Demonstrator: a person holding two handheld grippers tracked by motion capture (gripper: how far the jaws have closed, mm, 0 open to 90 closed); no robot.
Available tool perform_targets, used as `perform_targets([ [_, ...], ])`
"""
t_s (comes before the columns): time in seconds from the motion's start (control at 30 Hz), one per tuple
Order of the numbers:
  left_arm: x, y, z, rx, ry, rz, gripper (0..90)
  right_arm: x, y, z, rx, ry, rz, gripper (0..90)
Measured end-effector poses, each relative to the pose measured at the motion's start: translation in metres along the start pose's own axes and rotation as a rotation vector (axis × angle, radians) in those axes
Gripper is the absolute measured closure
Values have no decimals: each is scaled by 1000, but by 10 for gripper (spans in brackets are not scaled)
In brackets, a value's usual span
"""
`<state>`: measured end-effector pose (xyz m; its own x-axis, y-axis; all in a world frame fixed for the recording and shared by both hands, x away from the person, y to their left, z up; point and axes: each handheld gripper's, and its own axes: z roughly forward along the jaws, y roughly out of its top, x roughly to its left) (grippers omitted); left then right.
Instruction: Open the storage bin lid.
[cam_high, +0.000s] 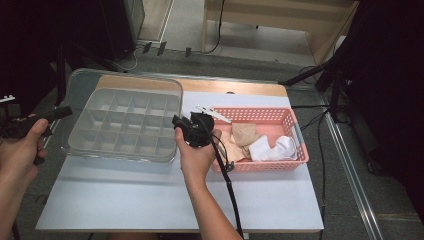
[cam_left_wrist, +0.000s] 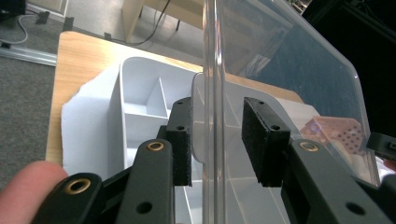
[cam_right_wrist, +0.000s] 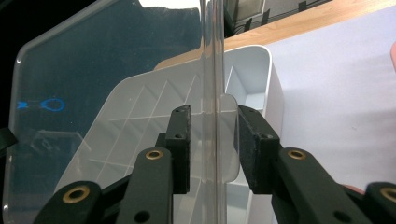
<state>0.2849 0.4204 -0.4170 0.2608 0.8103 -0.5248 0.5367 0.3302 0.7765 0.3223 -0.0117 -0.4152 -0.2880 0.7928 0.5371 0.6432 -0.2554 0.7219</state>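
A clear plastic lid (cam_high: 85, 82) hovers slightly above a grey box (cam_high: 125, 125) divided into several compartments, and I hold it at both short ends. My left gripper (cam_high: 67, 112) has its jaws above and below the lid's left rim. My right gripper (cam_high: 177, 122) holds the right rim the same way. In the left gripper view the lid (cam_left_wrist: 289, 60) runs edge-on between the pads of the left gripper (cam_left_wrist: 217, 135), with the box (cam_left_wrist: 140, 107) below it. In the right gripper view the lid (cam_right_wrist: 93, 70) and its small tab sit between the pads of the right gripper (cam_right_wrist: 214, 140), beside the box (cam_right_wrist: 254, 79).
A pink basket (cam_high: 260, 116) stands right of the box, holding a beige cloth (cam_high: 243, 134) and a white cloth (cam_high: 272, 148). A white sheet (cam_high: 150, 195) covers the wooden table (cam_high: 235, 88). The right gripper's cable (cam_high: 230, 190) trails toward the front edge.
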Motion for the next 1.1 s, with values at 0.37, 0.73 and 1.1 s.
perform_targets([
  [0.37,-7,-15,-12,13,6,-10,658,-3,-12,-13,22,5,-8,690],
  [0.73,-11,-26,-19,32,4,-12,657,-5,-23,-26,36,13,-7,694],
  [1.1,-20,-40,-34,7,-4,4,665,-8,-37,-39,36,36,-6,693],
])
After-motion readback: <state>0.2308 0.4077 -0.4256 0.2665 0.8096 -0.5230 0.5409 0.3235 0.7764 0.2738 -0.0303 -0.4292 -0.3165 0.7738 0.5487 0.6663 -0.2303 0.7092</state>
